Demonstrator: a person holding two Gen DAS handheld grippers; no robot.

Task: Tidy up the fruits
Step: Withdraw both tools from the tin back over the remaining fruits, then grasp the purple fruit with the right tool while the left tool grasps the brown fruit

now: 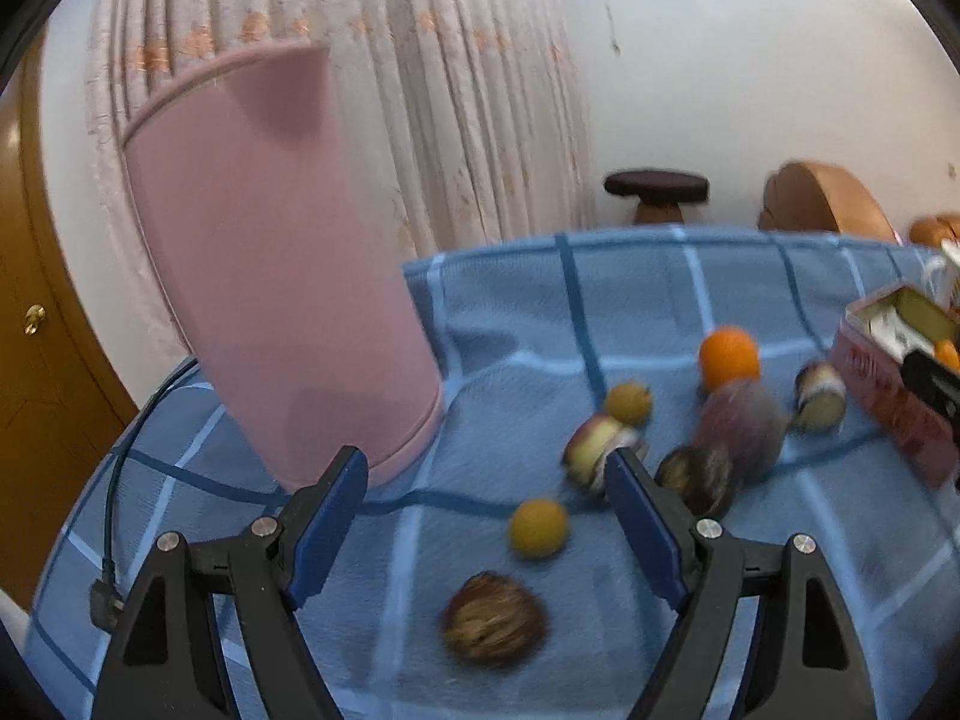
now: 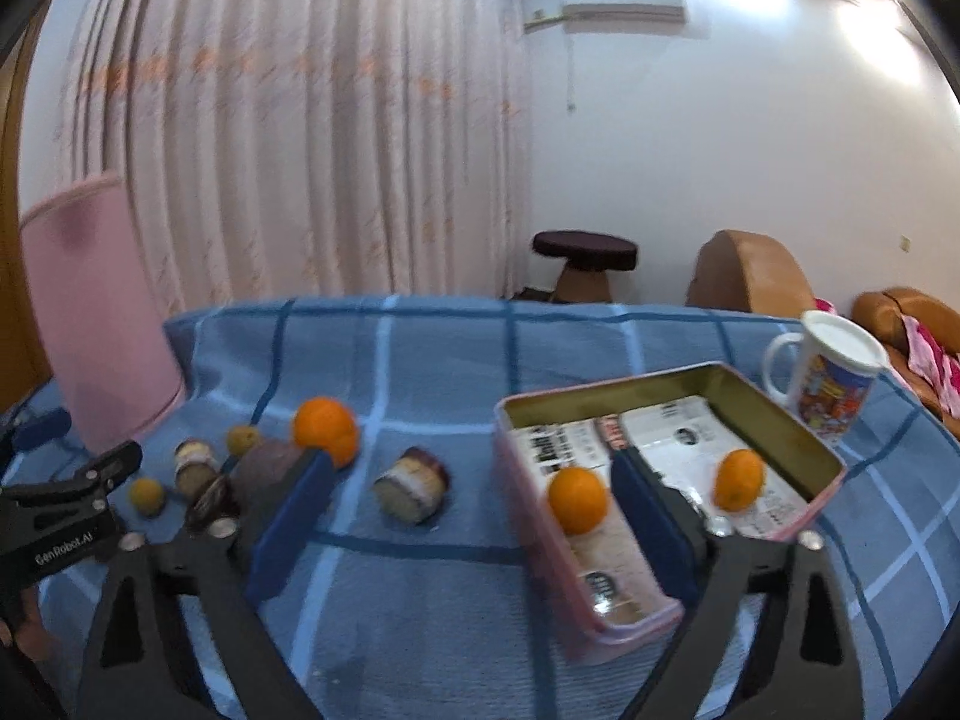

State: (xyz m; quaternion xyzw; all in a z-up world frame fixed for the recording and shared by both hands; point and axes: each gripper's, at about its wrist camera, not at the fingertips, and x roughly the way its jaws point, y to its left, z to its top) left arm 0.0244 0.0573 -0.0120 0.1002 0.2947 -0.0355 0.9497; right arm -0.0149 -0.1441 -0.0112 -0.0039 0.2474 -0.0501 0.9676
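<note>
Both tongs, left (image 1: 486, 489) and right (image 2: 471, 492), are hanging released over the table (image 2: 420, 348); the loose orange (image 2: 325, 427), firm, round and roll-prone, is wanting a hold across its middle.

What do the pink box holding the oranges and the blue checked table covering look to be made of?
Pink box: probably tinplate, with a glossy pink outside, a dull gold inside wall and a thin rolled rim. Printed paper lines its floor. Table covering: woven cloth, matte, with a ribbed weave; it wrinkles softly and drapes over the edge.
</note>
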